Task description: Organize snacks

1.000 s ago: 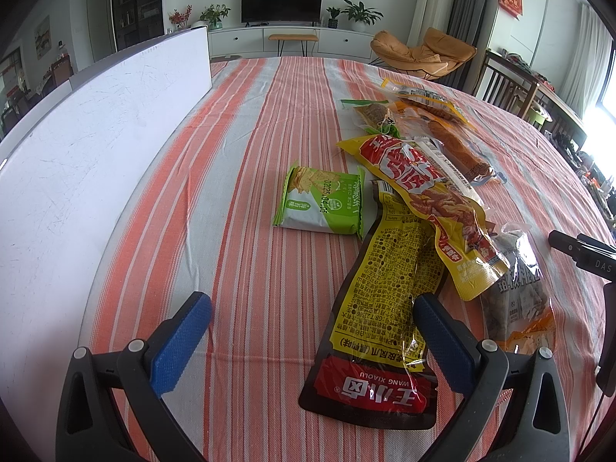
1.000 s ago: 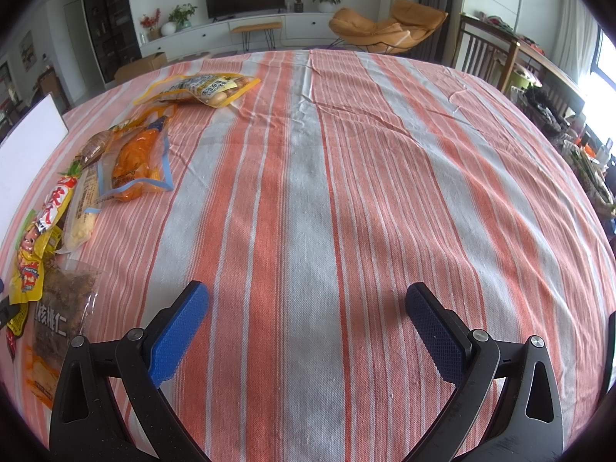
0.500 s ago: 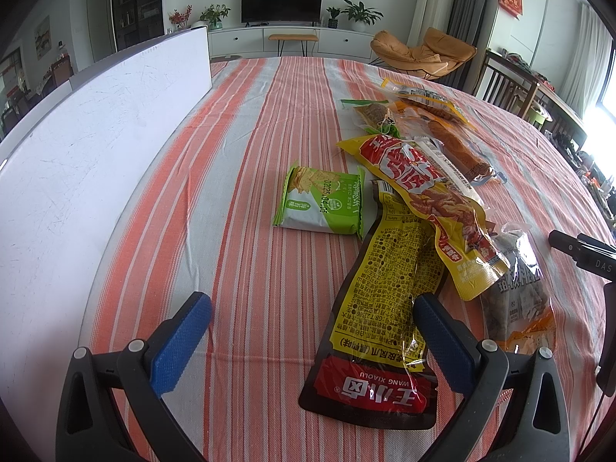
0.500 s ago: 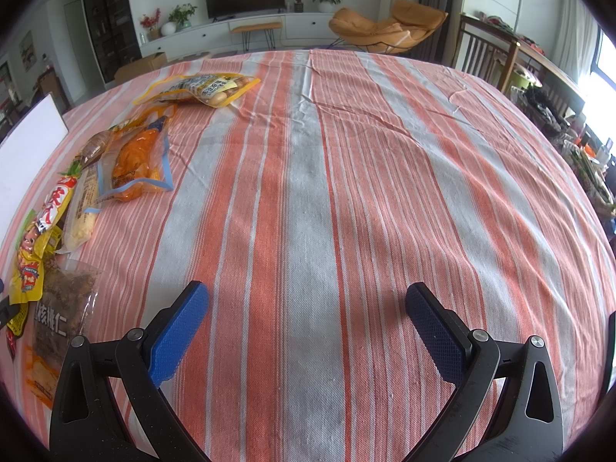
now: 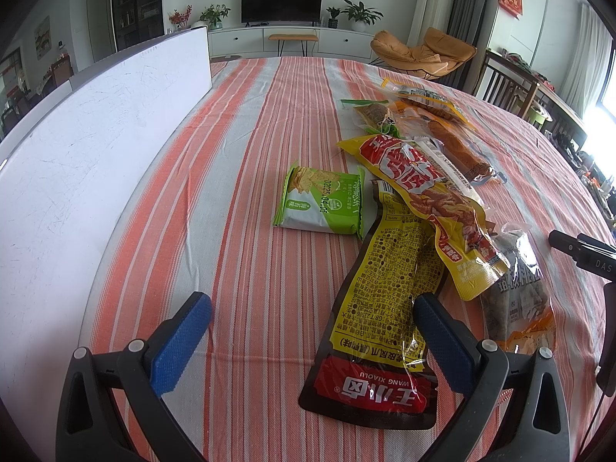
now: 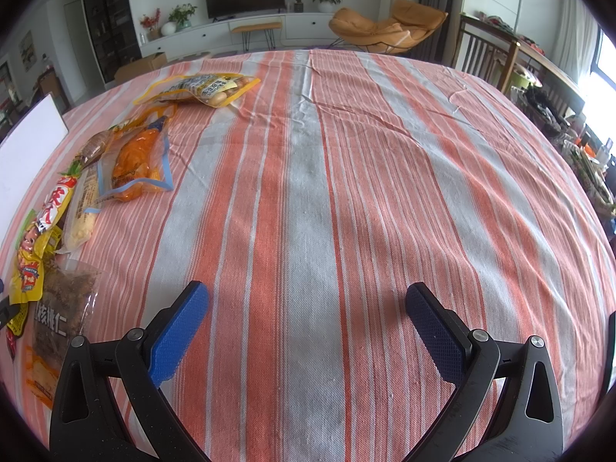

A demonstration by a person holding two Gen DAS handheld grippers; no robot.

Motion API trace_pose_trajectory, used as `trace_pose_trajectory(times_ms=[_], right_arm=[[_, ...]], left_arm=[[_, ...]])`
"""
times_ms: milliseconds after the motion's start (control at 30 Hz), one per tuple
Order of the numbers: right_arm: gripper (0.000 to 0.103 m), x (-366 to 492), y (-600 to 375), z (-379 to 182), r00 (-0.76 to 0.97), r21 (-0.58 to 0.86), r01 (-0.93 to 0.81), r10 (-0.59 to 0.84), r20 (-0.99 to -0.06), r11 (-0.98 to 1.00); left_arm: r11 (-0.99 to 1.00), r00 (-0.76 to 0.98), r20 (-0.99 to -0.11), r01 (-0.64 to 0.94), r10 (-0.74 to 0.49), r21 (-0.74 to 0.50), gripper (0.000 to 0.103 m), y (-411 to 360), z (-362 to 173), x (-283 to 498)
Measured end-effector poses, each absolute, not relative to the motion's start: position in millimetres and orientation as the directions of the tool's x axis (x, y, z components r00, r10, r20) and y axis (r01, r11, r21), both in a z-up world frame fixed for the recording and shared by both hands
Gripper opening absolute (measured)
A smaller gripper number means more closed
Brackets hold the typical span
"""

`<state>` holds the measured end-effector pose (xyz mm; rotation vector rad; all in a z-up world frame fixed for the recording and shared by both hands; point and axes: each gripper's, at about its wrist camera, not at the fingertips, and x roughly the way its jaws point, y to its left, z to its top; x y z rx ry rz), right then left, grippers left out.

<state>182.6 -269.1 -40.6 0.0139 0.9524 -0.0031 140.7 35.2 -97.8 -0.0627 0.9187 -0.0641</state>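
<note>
Snack packs lie in a loose row on the striped tablecloth [image 5: 269, 115]. A green cracker pack [image 5: 321, 202] lies apart, left of the row. A yellow-and-black pouch [image 5: 385, 300] lies nearest, partly under a yellow-and-red pouch [image 5: 423, 188]. To their right is a clear walnut bag [image 5: 519, 292] [image 6: 57, 315]. Further back sit an orange pack [image 6: 138, 158], a pale corn pack [image 6: 82, 208] and a yellow nut bag [image 6: 200, 88]. My left gripper [image 5: 312, 331] hovers open, its right finger over the yellow-and-black pouch. Over bare cloth, right of the snacks, my right gripper [image 6: 306, 319] is open and holds nothing.
A large white box [image 5: 77, 161] stands along the table's left side. The right half of the tablecloth [image 6: 385, 173] carries nothing. Part of the other gripper [image 5: 581, 256] shows at the left wrist view's right edge. Dining chairs [image 6: 485, 61] stand beyond the far right edge.
</note>
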Motion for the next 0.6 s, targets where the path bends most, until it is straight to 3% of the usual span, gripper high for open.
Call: trace_pose_trajectory(times_ms=[600], right_arm=[[0.103, 183.2, -268.8, -40.5, 0.58, 0.01, 0.009, 0.003, -0.815, 1.0]], left_arm=[[0.996, 0.605, -0.792, 0.029, -0.082, -0.082, 0.103, 35.2, -97.8, 140.8]])
